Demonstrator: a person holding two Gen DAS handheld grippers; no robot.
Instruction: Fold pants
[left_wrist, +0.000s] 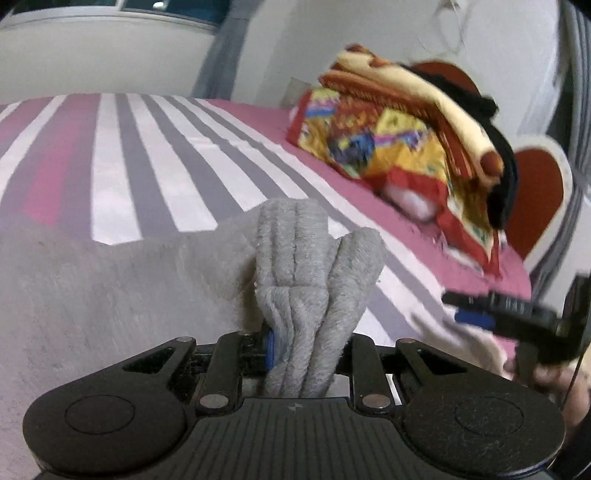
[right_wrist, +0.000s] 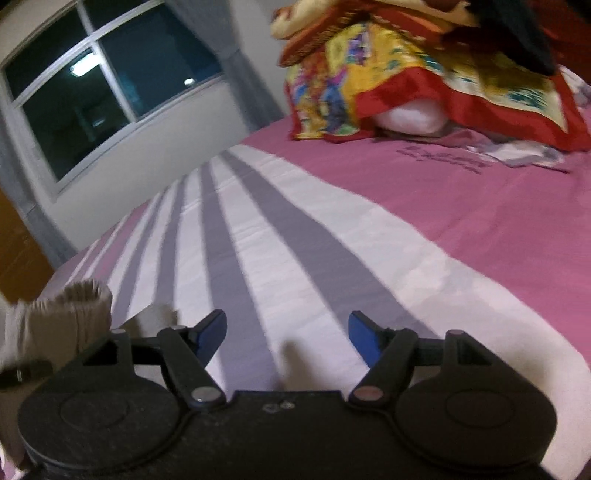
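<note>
The grey fleece pants (left_wrist: 110, 288) lie on the striped bed, spreading to the left in the left wrist view. My left gripper (left_wrist: 304, 347) is shut on a bunched, ribbed end of the pants (left_wrist: 295, 258), which sticks up between the jaws. My right gripper (right_wrist: 286, 334) is open and empty, hovering low over the striped sheet. The bunched end of the pants (right_wrist: 70, 317) shows at the far left of the right wrist view. The right gripper (left_wrist: 491, 314) also shows at the right edge of the left wrist view, blurred.
The bed (right_wrist: 443, 229) has a pink sheet with white and grey stripes. A pile of colourful blankets and pillows (left_wrist: 406, 147) sits at the head of the bed, also in the right wrist view (right_wrist: 424, 74). A window (right_wrist: 96, 92) and curtain are behind the bed.
</note>
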